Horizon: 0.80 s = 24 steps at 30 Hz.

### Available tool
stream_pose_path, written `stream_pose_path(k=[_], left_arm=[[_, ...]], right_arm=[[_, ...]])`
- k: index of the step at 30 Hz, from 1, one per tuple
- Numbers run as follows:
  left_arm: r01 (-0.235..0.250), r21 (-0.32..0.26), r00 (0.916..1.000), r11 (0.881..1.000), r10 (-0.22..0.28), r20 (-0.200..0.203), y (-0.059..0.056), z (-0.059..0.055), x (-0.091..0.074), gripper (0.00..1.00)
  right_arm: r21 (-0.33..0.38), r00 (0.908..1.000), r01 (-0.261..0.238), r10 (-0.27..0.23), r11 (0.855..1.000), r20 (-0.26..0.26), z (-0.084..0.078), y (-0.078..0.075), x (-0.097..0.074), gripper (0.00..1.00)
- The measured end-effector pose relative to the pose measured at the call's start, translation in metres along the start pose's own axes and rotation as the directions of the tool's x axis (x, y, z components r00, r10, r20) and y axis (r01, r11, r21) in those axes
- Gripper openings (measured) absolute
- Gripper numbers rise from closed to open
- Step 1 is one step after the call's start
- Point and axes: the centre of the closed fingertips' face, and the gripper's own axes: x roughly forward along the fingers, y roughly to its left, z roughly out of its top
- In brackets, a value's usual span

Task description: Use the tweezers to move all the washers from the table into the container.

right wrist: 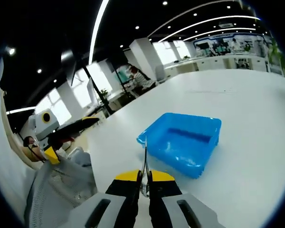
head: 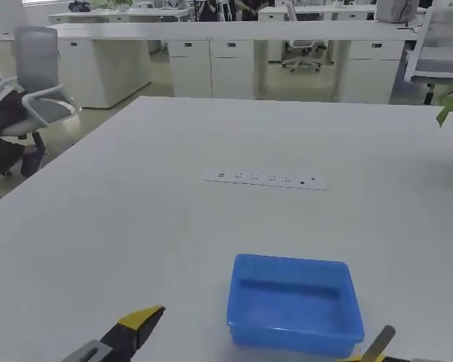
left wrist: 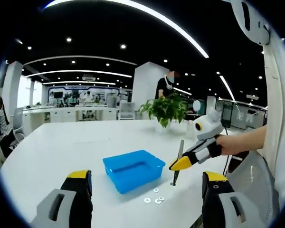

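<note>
A blue container (head: 294,302) sits on the white table (head: 136,211) near its front edge. In the left gripper view, several small washers (left wrist: 155,197) lie on the table just in front of the blue container (left wrist: 133,168). My left gripper (left wrist: 147,175) is open, its jaws wide apart; one of its yellow fingers (head: 140,320) shows left of the container. My right gripper (right wrist: 145,176) is shut on the tweezers (right wrist: 145,161), which point at the blue container (right wrist: 183,140). The tweezers (left wrist: 178,161) hang tip-down right of the washers, held by the right gripper (left wrist: 192,156).
A white power strip (head: 264,179) lies across the middle of the table. A potted plant (left wrist: 166,109) stands at the table's far side. An office chair (head: 38,75) and a seated person are at the left; desks fill the background.
</note>
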Motion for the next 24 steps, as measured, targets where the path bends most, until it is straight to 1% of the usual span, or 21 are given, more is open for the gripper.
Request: stream_pose_path(k=[2, 5, 7, 8, 10, 12, 14, 16, 20, 22, 24], left_arm=[[-0.009, -0.021, 0.9990, 1.000, 0.010, 0.045, 0.004, 0.007, -0.002, 0.99], [-0.021, -0.042, 0.9962, 0.999, 0.024, 0.084, 0.009, 0.013, -0.005, 0.99], [-0.030, -0.047, 0.9958, 0.998, 0.034, 0.085, 0.011, 0.014, -0.005, 0.99], [-0.038, -0.047, 0.9948, 0.998, 0.042, 0.093, 0.013, 0.014, -0.006, 0.99], [-0.045, -0.053, 0.9929, 0.998, 0.050, 0.108, 0.016, 0.016, -0.008, 0.99], [-0.048, -0.059, 0.9913, 0.997, 0.055, 0.119, 0.016, 0.019, -0.009, 0.98], [-0.050, -0.075, 0.9888, 0.996, 0.060, 0.136, 0.017, 0.023, -0.010, 0.95], [-0.057, -0.071, 0.9872, 0.996, 0.067, 0.145, 0.018, 0.025, -0.011, 0.96], [-0.055, -0.078, 0.9874, 0.995, 0.065, 0.144, 0.016, 0.025, -0.010, 0.95], [-0.059, -0.075, 0.9862, 0.995, 0.070, 0.150, 0.016, 0.026, -0.011, 0.95], [-0.060, -0.075, 0.9856, 0.995, 0.071, 0.153, 0.017, 0.027, -0.011, 0.95]], right_arm=[[-0.034, 0.9999, 0.013, -0.013, 0.999, 0.009, 0.012, -0.003, -0.002, 0.03], [-0.063, 0.9994, 0.024, -0.022, 0.998, 0.025, 0.028, -0.005, -0.004, 0.03], [-0.077, 0.9991, 0.024, -0.021, 0.997, 0.037, 0.038, -0.006, -0.004, 0.03], [-0.084, 0.9989, 0.024, -0.021, 0.996, 0.043, 0.043, -0.007, -0.004, 0.03], [-0.103, 0.9984, 0.032, -0.027, 0.994, 0.049, 0.051, -0.013, -0.002, 0.03], [-0.104, 0.9983, 0.036, -0.031, 0.994, 0.051, 0.054, -0.017, 0.000, 0.03], [-0.106, 0.9969, 0.056, -0.050, 0.993, 0.062, 0.063, -0.025, 0.005, 0.03], [-0.107, 0.9962, 0.066, -0.059, 0.992, 0.064, 0.067, -0.031, 0.009, 0.03], [-0.108, 0.9938, 0.098, -0.091, 0.989, 0.063, 0.072, -0.046, 0.021, 0.03], [-0.129, 0.9922, 0.122, -0.117, 0.984, 0.044, 0.070, -0.055, 0.028, 0.03], [-0.149, 0.9885, 0.151, -0.151, 0.977, 0.012, 0.064, -0.066, 0.033, 0.03]])
